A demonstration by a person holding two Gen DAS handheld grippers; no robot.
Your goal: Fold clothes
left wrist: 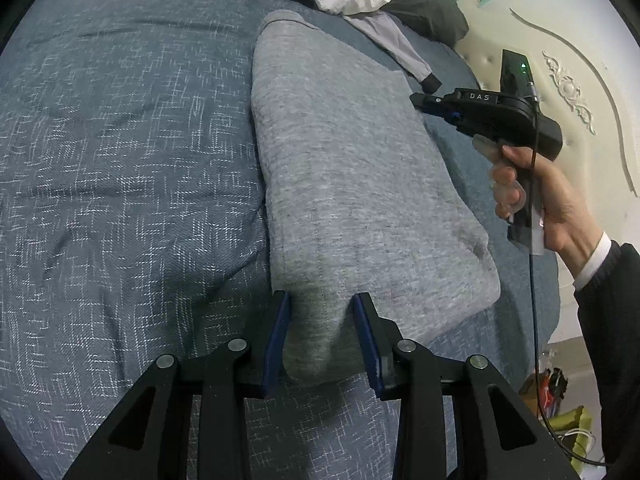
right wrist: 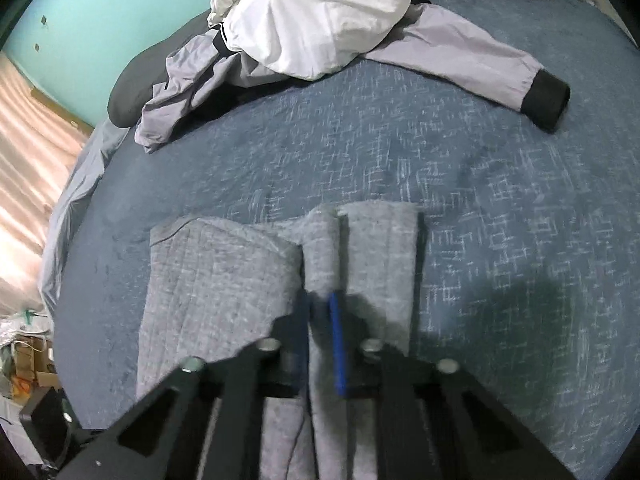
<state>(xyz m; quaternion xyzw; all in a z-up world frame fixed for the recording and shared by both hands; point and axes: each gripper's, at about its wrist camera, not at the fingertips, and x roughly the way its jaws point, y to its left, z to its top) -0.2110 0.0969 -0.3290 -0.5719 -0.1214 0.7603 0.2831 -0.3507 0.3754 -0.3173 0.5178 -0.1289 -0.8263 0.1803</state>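
Note:
A grey knit garment (left wrist: 340, 168) lies folded in a long strip on the blue bedspread (left wrist: 120, 160). My left gripper (left wrist: 322, 300) is at the strip's near end, its blue pads closed on a thick bunch of the grey cloth. A hand holds my right gripper (left wrist: 416, 102) at the garment's far right edge. In the right wrist view the grey garment (right wrist: 224, 272) spreads under the right gripper (right wrist: 322, 296), whose pads are shut on a narrow raised fold of it. That view is slightly blurred.
Along the bed's far side lies a pile of white cloth (right wrist: 312, 20) on a pale lilac jacket with a black cuff (right wrist: 546, 100), with a dark pillow (left wrist: 424, 4) behind. A cream headboard (left wrist: 560, 80) borders the bed. Clutter (left wrist: 560, 400) sits on the floor.

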